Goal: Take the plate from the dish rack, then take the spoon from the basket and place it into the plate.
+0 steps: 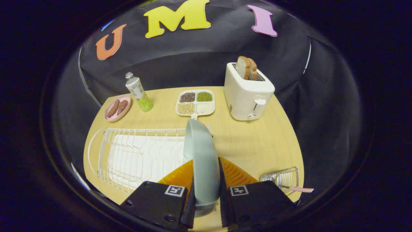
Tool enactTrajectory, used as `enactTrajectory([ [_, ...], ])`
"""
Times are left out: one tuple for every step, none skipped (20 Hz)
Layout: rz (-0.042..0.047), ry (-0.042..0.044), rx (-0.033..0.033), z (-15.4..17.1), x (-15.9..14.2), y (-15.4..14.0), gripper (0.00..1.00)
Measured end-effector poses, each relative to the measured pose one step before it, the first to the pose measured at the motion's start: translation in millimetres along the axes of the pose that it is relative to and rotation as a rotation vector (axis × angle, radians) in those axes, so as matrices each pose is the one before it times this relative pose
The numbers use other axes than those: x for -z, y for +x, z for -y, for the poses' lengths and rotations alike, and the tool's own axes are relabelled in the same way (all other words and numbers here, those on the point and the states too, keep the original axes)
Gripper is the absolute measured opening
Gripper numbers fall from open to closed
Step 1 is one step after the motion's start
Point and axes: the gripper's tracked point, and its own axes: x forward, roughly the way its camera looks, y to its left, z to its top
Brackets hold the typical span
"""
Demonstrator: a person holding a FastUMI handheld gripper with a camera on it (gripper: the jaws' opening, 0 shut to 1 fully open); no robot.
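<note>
**Plate clamped on edge between the claw's fingers**

The gripper [206, 193] has both fingers [188, 206] pressed against the faces of the pale grey-blue plate [202, 161], which stands upright on its edge between them, at the right end of the white wire dish rack [135, 154]. Each finger block bears a square black-and-white marker; no words can be read there. To the near right sits the wire basket [283, 178] with the spoon [297, 189], its pink handle poking out to the right. Farther off stand a four-part tray of beans [195, 102], a white toaster [248, 96] holding bread, a bottle [138, 91] whose label is too small to read, and a pink dish [117, 108] on the wooden table [257, 141].
</note>
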Motion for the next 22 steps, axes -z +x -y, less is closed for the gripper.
enactTrajectory([
  [0.01722,-0.00935,0.02651,1.01,-2.45,-2.78,0.36],
  [0.01462,-0.0085,0.02363,0.36,-2.86,-3.75,0.35],
  [0.00865,-0.00762,0.01844,0.16,-0.73,-2.05,0.35],
  [0.00453,-0.00314,0.01927,0.67,-0.78,-2.96,0.35],
  [0.01965,-0.00314,0.01916,3.53,-2.71,-7.1,0.35],
  [0.03101,-0.00511,0.02253,4.69,-4.22,-8.13,0.35],
  [0.04526,-0.0016,0.01755,5.4,-7.21,-11.01,0.34],
  [0.02601,0.00088,0.00407,-1.62,-1.49,-11.65,0.33],
  [0.01546,0.00263,-0.00588,-0.23,0.56,-6.3,0.31],
  [0.00494,0.00728,-0.02498,-4.08,4.95,-7.49,0.3],
  [-0.00246,0.01367,-0.03463,-6.18,5.15,-9.36,0.3],
  [-0.00218,0.02049,-0.0384,-5.89,5.87,-7.79,0.3],
  [-0.00274,0.02349,-0.03737,-4.53,7.26,-6.53,0.3],
  [-0.00492,0.02922,-0.0342,-4.96,8.23,-6.3,0.3],
  [-0.00675,0.03259,-0.03777,-4.18,10.72,-7.32,0.3],
  [-0.007,0.02522,-0.04036,-4.61,10.99,-7.69,0.31],
  [-0.00249,0.01588,-0.03683,-4.4,11.49,-6.04,0.3],
  [0.0012,0.00944,-0.03011,-2.72,11.16,-5.81,0.3],
  [0.00148,0.00797,-0.02516,-1.37,11.37,-4.46,0.3],
  [-0.00136,0.01594,-0.01777,-0.13,11.65,-3.68,0.3],
  [-0.00659,0.01798,-0.01386,2.56,13.68,-2.6,0.3],
  [-0.00699,0.02105,-0.01784,2.39,13.67,-1.76,0.3],
])
